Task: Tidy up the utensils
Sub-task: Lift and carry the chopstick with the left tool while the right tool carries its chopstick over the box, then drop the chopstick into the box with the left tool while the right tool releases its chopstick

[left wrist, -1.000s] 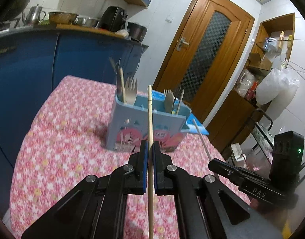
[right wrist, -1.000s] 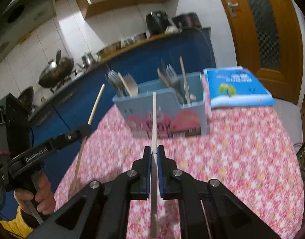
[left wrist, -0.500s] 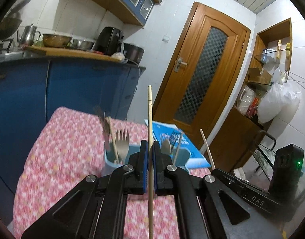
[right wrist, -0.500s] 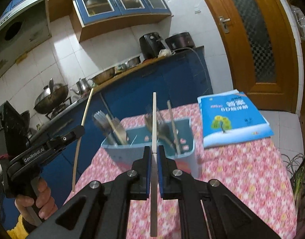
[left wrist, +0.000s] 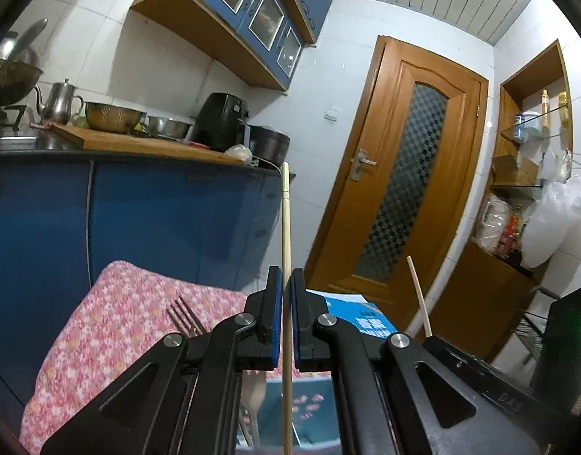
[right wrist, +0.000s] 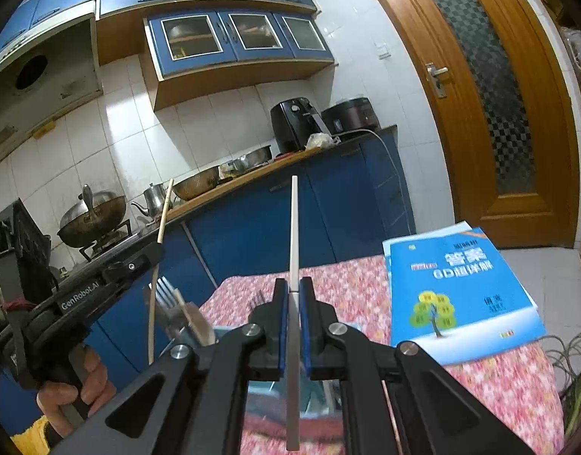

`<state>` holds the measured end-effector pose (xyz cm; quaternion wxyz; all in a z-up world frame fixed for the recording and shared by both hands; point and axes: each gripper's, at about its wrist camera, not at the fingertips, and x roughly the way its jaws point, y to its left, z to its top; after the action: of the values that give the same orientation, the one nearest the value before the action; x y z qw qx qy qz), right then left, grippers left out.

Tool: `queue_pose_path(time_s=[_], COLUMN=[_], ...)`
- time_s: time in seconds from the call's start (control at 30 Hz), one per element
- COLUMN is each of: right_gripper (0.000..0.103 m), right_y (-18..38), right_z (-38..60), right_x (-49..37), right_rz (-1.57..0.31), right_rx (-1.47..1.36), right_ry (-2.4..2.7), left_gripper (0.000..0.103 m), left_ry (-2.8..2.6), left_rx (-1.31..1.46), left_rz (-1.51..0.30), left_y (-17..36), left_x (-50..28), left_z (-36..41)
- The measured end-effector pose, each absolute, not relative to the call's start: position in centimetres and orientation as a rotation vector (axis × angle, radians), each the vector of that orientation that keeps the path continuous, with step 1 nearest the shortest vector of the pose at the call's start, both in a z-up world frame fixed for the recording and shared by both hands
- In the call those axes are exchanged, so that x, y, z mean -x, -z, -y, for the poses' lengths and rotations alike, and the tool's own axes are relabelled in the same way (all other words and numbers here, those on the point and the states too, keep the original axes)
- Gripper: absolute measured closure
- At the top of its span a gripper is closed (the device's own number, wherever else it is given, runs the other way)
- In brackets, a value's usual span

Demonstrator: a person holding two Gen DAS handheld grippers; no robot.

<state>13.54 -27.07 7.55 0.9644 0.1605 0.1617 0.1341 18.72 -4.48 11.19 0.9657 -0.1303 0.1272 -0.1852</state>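
Above the desk (right wrist: 479, 390) with its pink flowered cloth, my left fingers (left wrist: 286, 295) pinch a wooden chopstick (left wrist: 286, 227) standing upright, and my right fingers (right wrist: 294, 299) pinch a pale chopstick (right wrist: 293, 227) the same way. Below them, forks (right wrist: 165, 299) stick up from the blue utensil holder (left wrist: 313, 413). A blue book (right wrist: 457, 295) lies on the cloth beyond.
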Motion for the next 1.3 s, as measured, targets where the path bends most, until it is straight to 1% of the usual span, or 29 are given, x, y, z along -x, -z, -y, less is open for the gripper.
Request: queue_pose_path(time_s=[0.5, 0.87, 0.9, 0.97, 1.03, 1.2, 1.3], right_gripper=[0.095, 0.094, 0.094, 0.087, 0.081, 0.078, 0.073], right_y=[-5.3, -4.9, -4.9, -5.0, -5.2, -6.1, -6.5], right_z=[26.0, 25.8, 25.8, 25.9, 26.0, 26.3, 26.4], right_x=[-16.4, -16.3, -16.2, -16.1, -15.9, -14.9, -14.1], right_rz=[-0.270, -0.300, -0.300, -0.300, -0.297, -0.278, -0.275], right_rx=[-0.247, -0.228, -0.228, -0.237, -0.251, -0.269, -0.291], right_ry=[-0.278, -0.272, -0.271, -0.273, -0.274, -0.274, -0.279], left_gripper=[0.101, 0.100, 0.096, 0.088, 0.075, 0.069, 0.068], left_ry=[0.328, 0.313, 0.313, 0.316, 0.309, 0.316, 0.319], left_rx=[0.213, 0.186, 0.187, 0.193, 0.188, 0.177, 0.176], left_rz=[-0.179, -0.209, -0.215, -0.222, -0.220, -0.223, -0.228], left_y=[-7.8, -7.0, -7.0, -7.1, -7.2, -7.6, -8.0], left_x=[-19.7, -19.3, -19.3, -19.2, -18.9, -18.0, -17.3], left_z=[5.0, 5.4, 5.4, 5.2, 5.1, 4.9, 4.7])
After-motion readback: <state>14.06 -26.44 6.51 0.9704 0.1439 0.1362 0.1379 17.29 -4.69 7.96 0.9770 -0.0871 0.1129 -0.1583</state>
